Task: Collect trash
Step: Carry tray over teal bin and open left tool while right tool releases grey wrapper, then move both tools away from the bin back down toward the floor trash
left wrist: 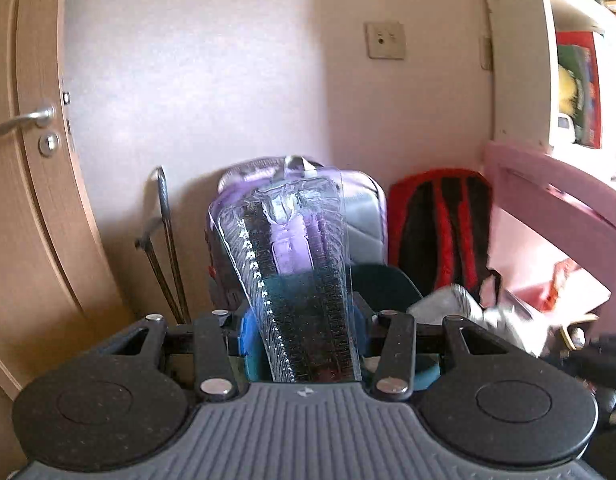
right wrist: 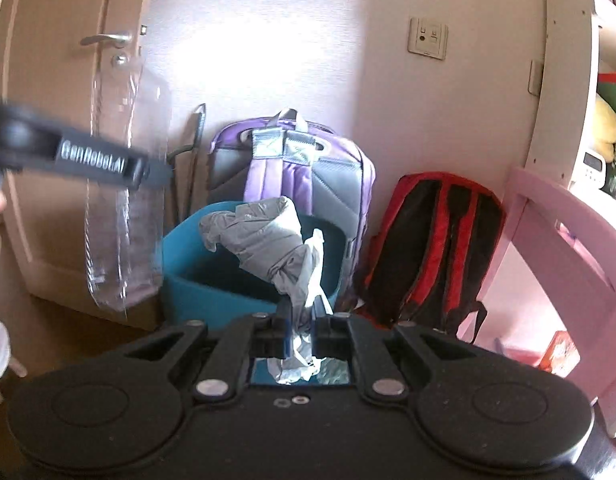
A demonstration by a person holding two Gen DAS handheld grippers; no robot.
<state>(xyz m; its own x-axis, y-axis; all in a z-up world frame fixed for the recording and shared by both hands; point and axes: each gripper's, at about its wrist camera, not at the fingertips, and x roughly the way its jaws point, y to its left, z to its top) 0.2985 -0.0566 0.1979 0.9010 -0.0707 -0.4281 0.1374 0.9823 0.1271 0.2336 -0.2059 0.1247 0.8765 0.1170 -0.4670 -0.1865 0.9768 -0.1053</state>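
My left gripper [left wrist: 301, 320] is shut on a clear ribbed plastic package [left wrist: 295, 264] that stands up between its fingers; in the right wrist view the same package [right wrist: 119, 208] hangs from the left gripper [right wrist: 147, 174] left of the bin. My right gripper [right wrist: 301, 320] is shut on a crumpled silver-grey wrapper [right wrist: 263, 236], held over the teal bin [right wrist: 195, 296]. In the left wrist view the wrapper [left wrist: 464, 312] shows blurred at the right, and the bin's dark rim [left wrist: 384, 276] shows behind the package.
A purple backpack [right wrist: 303, 168] and a red-black backpack [right wrist: 432, 248] lean on the wall behind the bin. A wooden door [right wrist: 59, 120] is left, a pink chair [right wrist: 568, 240] and white shelf [right wrist: 564, 80] are right. Thin metal rods [left wrist: 167, 248] lean beside the door.
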